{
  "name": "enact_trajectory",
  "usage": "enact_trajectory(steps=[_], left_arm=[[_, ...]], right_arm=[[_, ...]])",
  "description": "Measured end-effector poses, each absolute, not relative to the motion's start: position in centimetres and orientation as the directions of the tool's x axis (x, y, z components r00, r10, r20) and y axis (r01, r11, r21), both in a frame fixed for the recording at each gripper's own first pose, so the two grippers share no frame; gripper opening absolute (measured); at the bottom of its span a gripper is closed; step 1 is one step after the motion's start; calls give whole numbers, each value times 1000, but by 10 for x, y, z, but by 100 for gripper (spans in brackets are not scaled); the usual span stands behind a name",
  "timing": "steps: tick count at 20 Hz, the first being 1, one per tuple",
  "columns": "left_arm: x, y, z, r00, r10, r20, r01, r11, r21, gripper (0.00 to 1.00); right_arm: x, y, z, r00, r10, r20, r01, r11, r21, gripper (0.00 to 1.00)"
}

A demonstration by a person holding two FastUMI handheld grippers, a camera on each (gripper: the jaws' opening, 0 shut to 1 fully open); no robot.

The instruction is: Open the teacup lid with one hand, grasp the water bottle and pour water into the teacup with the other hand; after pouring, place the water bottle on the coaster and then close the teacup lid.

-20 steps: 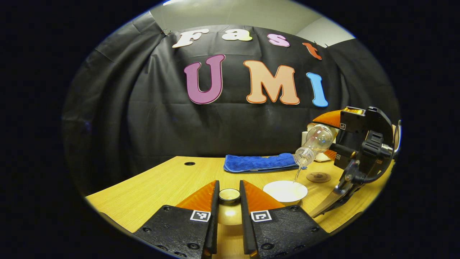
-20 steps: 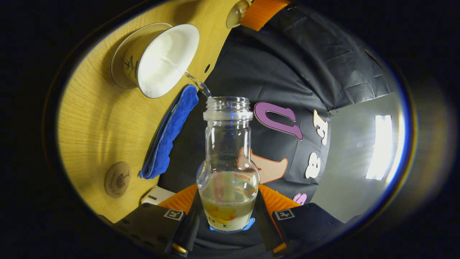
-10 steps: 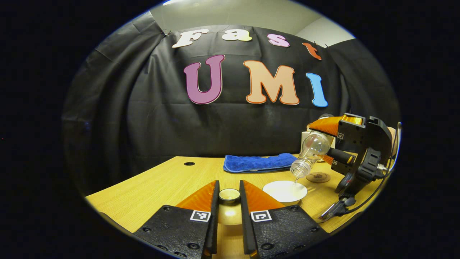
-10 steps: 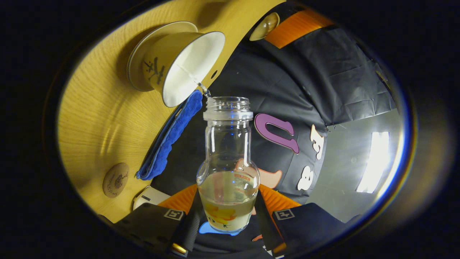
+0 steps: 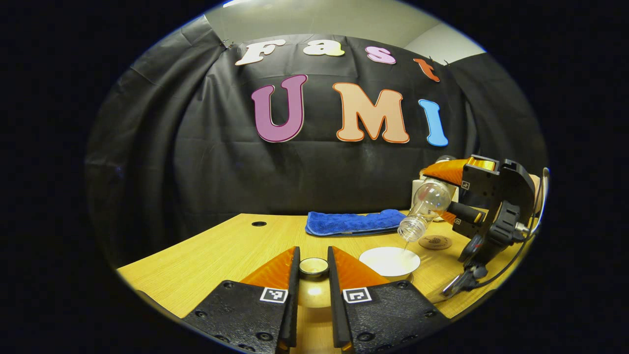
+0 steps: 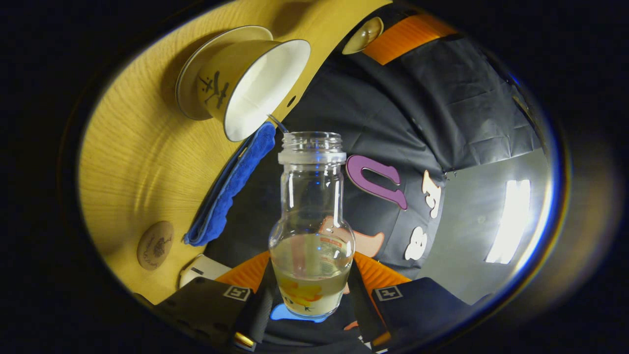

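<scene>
The light wooden counter [image 5: 221, 250] carries everything, and a folded blue cloth [image 5: 351, 222] lies along its far edge beside the black wall. In the left gripper view my right claw [image 5: 444, 196] is at the right, above the counter, and it grasps the clear glass water bottle [image 5: 426, 206] at its wide lower part, with both fingers pressing on it. The bottle is tilted, its open mouth points down to the white round teacup [image 5: 390, 260], and a thin stream of water [image 5: 406, 244] falls into the cup. In the right gripper view the teacup stands on a pale saucer [image 6: 189, 78]. My left claw [image 5: 313, 275] is clenched on the small round teacup lid [image 5: 313, 267], beside the cup. The small round brown coaster [image 5: 435, 242] lies just behind the cup.
</scene>
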State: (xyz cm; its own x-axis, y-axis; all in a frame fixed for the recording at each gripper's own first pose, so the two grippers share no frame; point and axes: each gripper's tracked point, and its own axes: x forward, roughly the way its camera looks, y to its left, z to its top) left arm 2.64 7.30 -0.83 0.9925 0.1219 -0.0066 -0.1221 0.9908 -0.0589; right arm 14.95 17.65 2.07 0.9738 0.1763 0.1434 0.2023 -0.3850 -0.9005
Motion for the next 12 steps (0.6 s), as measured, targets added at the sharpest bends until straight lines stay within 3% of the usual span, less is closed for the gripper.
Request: enact_trajectory(steps=[4, 6, 7, 8, 9, 12], left_arm=[[27, 74, -9, 992, 127, -7, -127, 990, -59, 26], [27, 74, -9, 992, 127, -6, -128, 990, -59, 26], [27, 74, -9, 992, 127, -7, -128, 990, -59, 26], [27, 74, -9, 992, 128, -7, -128, 990, -59, 26], [27, 73, -9, 992, 128, -7, -128, 990, -59, 26], [27, 74, -9, 992, 127, -7, -128, 990, -59, 26]], right_arm=[[146, 154, -13, 997, 82, 12, 23, -130, -991, 78], [145, 147, -27, 996, 44, -79, -81, 50, -995, 79], [145, 146, -33, 992, 31, -125, -128, 150, -980, 80], [144, 144, -35, 987, 20, -159, -159, 253, -954, 72], [145, 142, -38, 982, 14, -188, -180, 354, -918, 80], [147, 141, -37, 973, 34, -229, -205, 590, -781, 74]])
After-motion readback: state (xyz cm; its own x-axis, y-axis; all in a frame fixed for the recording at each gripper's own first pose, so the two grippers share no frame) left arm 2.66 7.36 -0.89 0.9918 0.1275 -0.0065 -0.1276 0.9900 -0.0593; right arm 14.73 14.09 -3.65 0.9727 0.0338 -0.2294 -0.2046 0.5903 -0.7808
